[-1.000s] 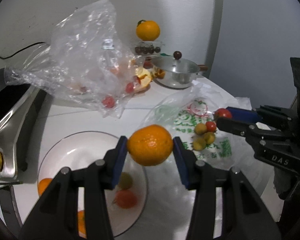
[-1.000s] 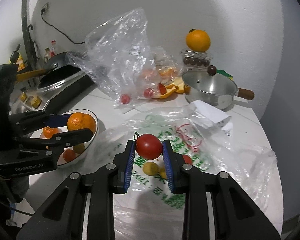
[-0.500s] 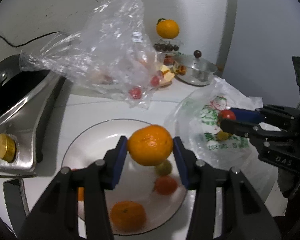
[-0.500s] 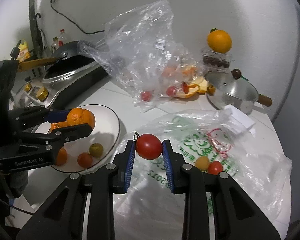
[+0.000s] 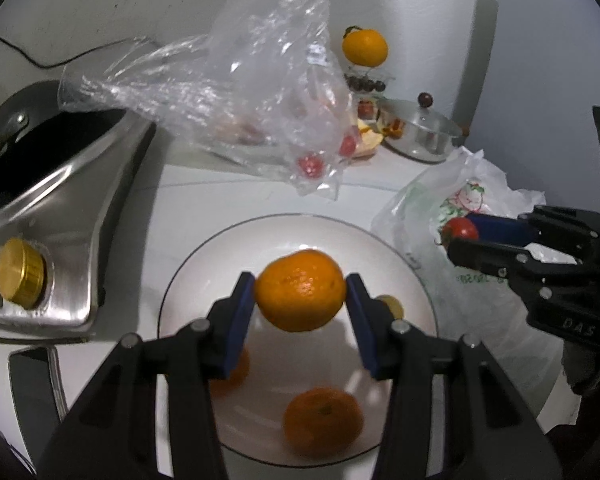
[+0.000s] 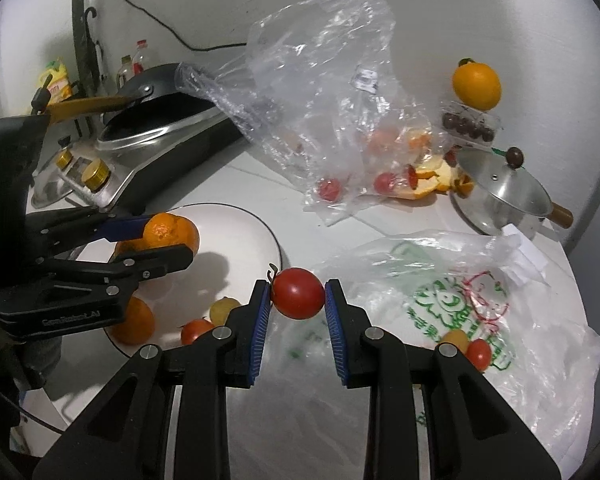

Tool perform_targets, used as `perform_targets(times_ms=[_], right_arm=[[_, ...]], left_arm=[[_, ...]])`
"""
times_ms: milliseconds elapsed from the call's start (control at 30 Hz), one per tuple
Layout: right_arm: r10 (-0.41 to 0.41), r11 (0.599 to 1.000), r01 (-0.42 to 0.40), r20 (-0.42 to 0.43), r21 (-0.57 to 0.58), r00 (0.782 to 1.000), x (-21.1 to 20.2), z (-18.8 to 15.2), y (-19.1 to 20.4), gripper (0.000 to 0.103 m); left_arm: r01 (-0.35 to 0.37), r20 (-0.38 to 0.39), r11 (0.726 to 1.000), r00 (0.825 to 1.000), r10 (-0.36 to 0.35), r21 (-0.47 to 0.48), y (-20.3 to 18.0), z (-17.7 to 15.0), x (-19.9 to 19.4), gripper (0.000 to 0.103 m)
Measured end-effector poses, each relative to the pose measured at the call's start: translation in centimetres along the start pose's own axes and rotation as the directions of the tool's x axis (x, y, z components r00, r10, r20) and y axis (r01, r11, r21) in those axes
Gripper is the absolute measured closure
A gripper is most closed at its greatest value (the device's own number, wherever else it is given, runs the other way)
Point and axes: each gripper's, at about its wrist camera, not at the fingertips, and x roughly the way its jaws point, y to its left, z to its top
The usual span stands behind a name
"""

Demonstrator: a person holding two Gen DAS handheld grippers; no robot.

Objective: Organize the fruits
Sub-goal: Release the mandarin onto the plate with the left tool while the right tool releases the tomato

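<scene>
My left gripper (image 5: 300,296) is shut on a mandarin (image 5: 300,290) and holds it above the white plate (image 5: 204,264). On the plate lie another mandarin (image 5: 322,420), a second one partly hidden by my left finger, and a small yellow fruit (image 5: 392,304). My right gripper (image 6: 297,294) is shut on a red cherry tomato (image 6: 297,293), hanging just right of the plate (image 6: 236,224) rim, over the edge of a printed plastic bag (image 6: 460,300). Two small fruits, yellow (image 6: 455,338) and red (image 6: 479,354), lie on that bag.
A stove with a black pan (image 6: 152,120) and brass knobs stands left of the plate. A crumpled clear bag (image 6: 320,92) with tomatoes lies at the back, beside orange peel, a lidded steel pot (image 6: 504,196) and an orange (image 6: 476,85) on a clear box.
Both grippers have travelled left and slightly down with their fruit: the mandarin now hangs over the plate's middle, and the tomato has come from above the printed bag to the plate's rim.
</scene>
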Motion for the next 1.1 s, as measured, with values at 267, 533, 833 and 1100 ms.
perform_targets(times_ms=[267, 533, 833, 1100], right_arm=[[0.022, 1.0, -0.022, -0.014, -0.017, 1.0, 1.4, 0.4, 1.6, 0.073], [0.065, 0.997, -0.066, -0.031, -0.033, 0.997, 2.9, 0.7, 3.5, 0.073], [0.117, 0.991, -0.121, -0.061, -0.055, 0.991, 4.5, 0.7, 5.5, 0.073], [0.14, 0.988, -0.145, -0.089, -0.054, 0.986, 5.3, 0.6, 6.2, 0.073]], left_arm=[[-0.025, -0.006, 1.0, 1.0, 0.025, 0.006, 1.4, -0.2, 0.1, 0.056], [-0.03, -0.008, 1.0, 1.0, 0.03, -0.008, 2.6, 0.0, 0.5, 0.056], [-0.02, -0.012, 1.0, 1.0, 0.02, -0.018, 3.0, 0.3, 0.8, 0.055], [-0.036, -0.004, 0.999, 0.999, 0.036, -0.015, 3.4, 0.4, 0.3, 0.055]])
